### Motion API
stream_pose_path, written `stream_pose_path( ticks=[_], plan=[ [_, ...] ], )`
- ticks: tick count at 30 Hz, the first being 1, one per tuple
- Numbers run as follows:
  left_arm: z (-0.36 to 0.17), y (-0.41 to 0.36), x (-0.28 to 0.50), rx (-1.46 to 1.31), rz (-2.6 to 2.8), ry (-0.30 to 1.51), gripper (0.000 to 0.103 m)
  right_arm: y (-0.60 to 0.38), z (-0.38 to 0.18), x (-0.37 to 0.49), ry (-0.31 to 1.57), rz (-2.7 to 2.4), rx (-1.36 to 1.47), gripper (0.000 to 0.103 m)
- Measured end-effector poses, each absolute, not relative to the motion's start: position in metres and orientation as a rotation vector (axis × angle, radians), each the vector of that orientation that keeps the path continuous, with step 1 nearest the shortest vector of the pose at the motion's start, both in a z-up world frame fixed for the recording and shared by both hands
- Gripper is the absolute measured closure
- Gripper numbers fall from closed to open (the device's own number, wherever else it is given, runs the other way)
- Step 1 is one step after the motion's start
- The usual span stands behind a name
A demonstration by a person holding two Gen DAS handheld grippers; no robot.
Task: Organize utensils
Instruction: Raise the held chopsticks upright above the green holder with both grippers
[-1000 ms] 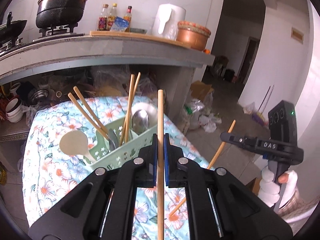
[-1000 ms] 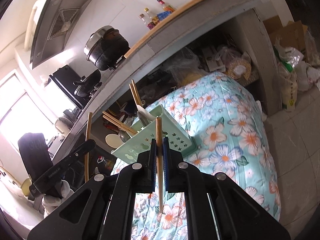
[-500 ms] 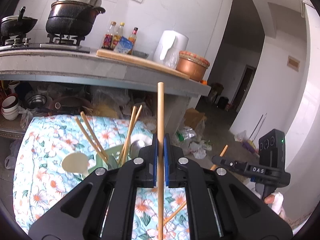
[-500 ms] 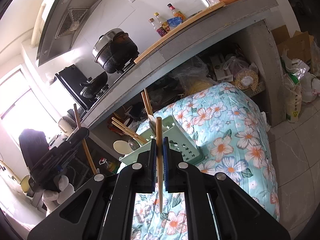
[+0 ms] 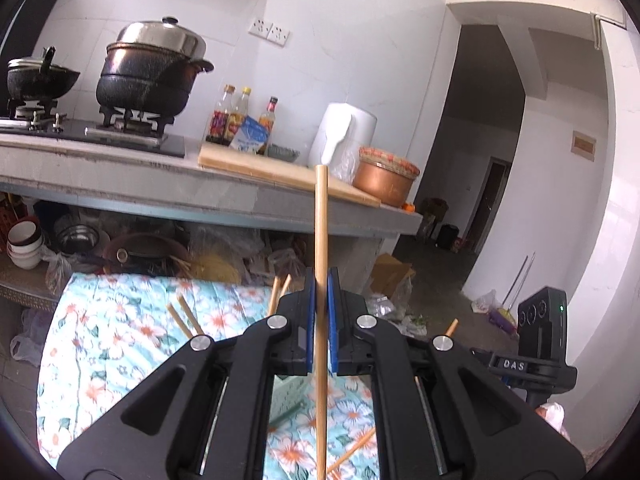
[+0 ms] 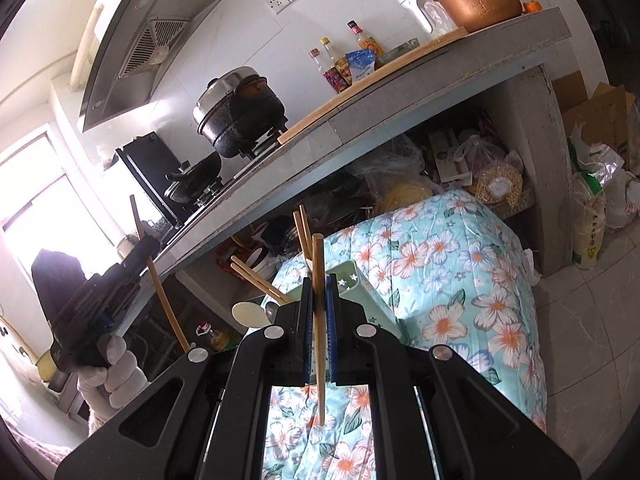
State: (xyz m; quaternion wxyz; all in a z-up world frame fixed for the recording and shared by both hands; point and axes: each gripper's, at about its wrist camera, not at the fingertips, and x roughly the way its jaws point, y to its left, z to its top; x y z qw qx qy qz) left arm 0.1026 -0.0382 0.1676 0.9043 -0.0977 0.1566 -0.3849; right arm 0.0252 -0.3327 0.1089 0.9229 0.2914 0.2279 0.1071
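Observation:
My left gripper (image 5: 320, 322) is shut on a wooden chopstick (image 5: 321, 224) that stands upright between its blue pads. My right gripper (image 6: 318, 322) is shut on a second chopstick (image 6: 319, 268), also upright. Each gripper shows in the other's view: the right one (image 5: 532, 364) low at the right edge, the left one (image 6: 104, 292) at the left in a white-gloved hand. A pale green utensil basket (image 6: 360, 292) on the floral cloth (image 6: 448, 276) holds several chopsticks (image 6: 256, 278) and a light spoon (image 6: 250, 314). In the left wrist view my jaws hide most of the basket.
A grey concrete counter (image 5: 200, 196) runs behind the table, with a black pot (image 5: 148, 76) on a stove, sauce bottles (image 5: 236, 120), a cutting board, a white appliance and a copper bowl (image 5: 386, 180). Bowls and bags fill the space under it. A doorway opens at the right.
Both grippers have risen, each with its chopstick. The left view has tipped upward, so the basket has slid down behind the jaws and the counter and wall fill more of the picture.

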Motion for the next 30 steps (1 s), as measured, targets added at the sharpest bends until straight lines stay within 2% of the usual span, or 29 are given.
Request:
stream_pose_path(
  ticks=[16, 24, 30],
  plan=[
    [0.177, -0.063, 0.175, -0.268, -0.663, 0.226, 0.098, -0.347, 0.097, 0.034, 0.482, 0.205, 0.646, 0.097],
    [0.137, -0.087, 0.222, -0.238, -0.528, 0.263, 0.098, -0.352, 0.088, 0.040, 0.503, 0.203, 0.671, 0.097],
    [0.116, -0.087, 0.226, -0.229, -0.493, 0.297, 0.098, -0.353, 0.086, 0.043, 0.515, 0.199, 0.674, 0.097]
  ],
)
